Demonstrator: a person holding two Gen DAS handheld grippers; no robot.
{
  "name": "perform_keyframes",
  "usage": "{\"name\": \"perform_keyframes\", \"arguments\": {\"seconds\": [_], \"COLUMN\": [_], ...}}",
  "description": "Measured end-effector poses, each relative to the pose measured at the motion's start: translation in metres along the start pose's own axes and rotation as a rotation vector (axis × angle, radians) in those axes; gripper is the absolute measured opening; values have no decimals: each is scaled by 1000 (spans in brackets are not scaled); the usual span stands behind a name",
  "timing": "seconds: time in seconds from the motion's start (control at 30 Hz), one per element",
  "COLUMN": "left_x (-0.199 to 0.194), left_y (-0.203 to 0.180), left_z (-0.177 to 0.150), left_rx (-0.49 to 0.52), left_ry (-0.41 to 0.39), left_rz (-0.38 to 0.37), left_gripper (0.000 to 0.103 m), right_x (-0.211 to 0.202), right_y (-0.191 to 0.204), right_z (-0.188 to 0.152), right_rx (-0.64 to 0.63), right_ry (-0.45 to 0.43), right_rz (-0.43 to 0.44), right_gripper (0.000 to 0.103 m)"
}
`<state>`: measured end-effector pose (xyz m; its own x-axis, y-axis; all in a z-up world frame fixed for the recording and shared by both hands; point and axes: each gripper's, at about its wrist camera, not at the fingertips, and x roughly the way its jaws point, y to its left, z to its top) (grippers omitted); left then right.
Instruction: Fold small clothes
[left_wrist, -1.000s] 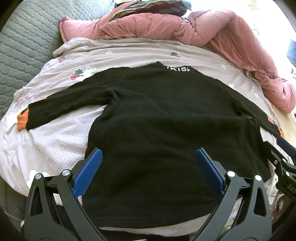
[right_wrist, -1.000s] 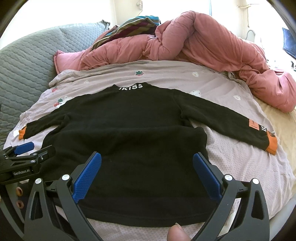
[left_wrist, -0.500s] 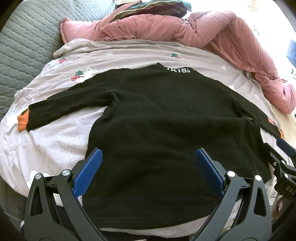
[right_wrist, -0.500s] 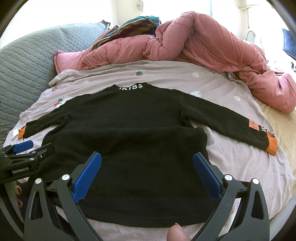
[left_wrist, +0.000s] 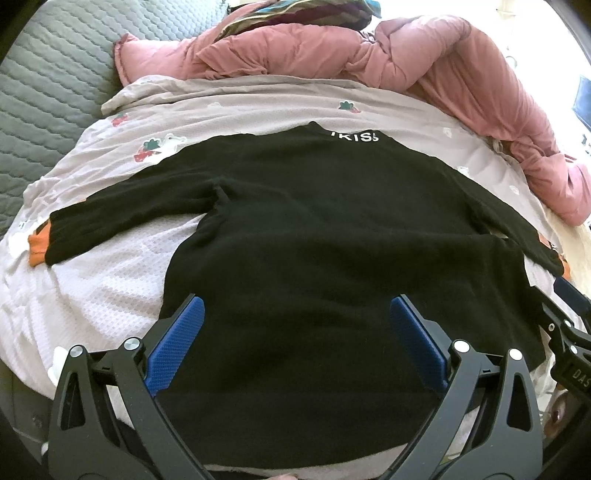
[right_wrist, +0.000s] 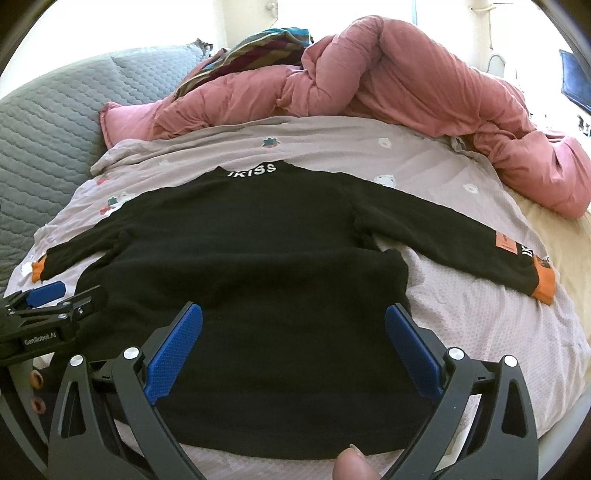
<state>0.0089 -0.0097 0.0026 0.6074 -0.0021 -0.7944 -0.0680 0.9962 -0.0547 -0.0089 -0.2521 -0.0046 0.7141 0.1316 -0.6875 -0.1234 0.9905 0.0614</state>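
Observation:
A small black long-sleeved sweater (left_wrist: 314, 240) (right_wrist: 258, 258) lies flat on the bed, collar with white lettering at the far side, sleeves spread to both sides, orange cuffs (left_wrist: 37, 243) (right_wrist: 543, 284) at their ends. My left gripper (left_wrist: 295, 314) hovers open above the sweater's lower left part, blue pads wide apart with nothing between them. My right gripper (right_wrist: 293, 321) hovers open above the lower right part, also holding nothing. Each gripper shows at the edge of the other's view: the right gripper (left_wrist: 569, 317), the left gripper (right_wrist: 48, 306).
The sweater rests on a pale mauve sheet (right_wrist: 461, 314) with small flower prints. A bunched pink duvet (right_wrist: 406, 92) and a striped cloth (right_wrist: 258, 44) lie along the far side. A grey quilted headboard (right_wrist: 44, 122) stands at the left. A fingertip (right_wrist: 351, 465) shows at the bottom.
Both grippers stay open and have drifted only slightly; the left gripper's view has shifted a little downward over the sweater. The sweater has not moved.

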Motion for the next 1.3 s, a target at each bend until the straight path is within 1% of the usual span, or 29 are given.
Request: {"name": "perform_keyframes", "arguments": {"seconds": [0.23, 0.67, 0.87, 0.97, 1.1, 1.17, 1.3], "left_x": [13, 41, 53, 62, 70, 74, 82], "left_y": [-5, -23, -36, -45, -52, -54, -54], "left_z": [15, 50, 67, 76, 86, 90, 102], "left_rx": [12, 37, 50, 67, 74, 80, 67], "left_ry": [1, 12, 17, 26, 25, 22, 23], "left_rz": [-11, -23, -38, -51, -98, -97, -97], "left_gripper": [95, 95, 95, 95, 95, 95, 95], "right_x": [11, 26, 28, 29, 30, 30, 32], "right_y": [-26, -102, -143, -169, -198, -215, -247], "right_z": [4, 22, 30, 32, 32, 30, 28], "right_rx": [41, 147, 211, 256, 313, 344, 409], "right_ry": [0, -33, -50, -49, -41, -35, -20], "right_rz": [-39, -187, -264, -316, -372, -398, -425], "right_gripper": [99, 99, 99, 99, 99, 99, 99]}}
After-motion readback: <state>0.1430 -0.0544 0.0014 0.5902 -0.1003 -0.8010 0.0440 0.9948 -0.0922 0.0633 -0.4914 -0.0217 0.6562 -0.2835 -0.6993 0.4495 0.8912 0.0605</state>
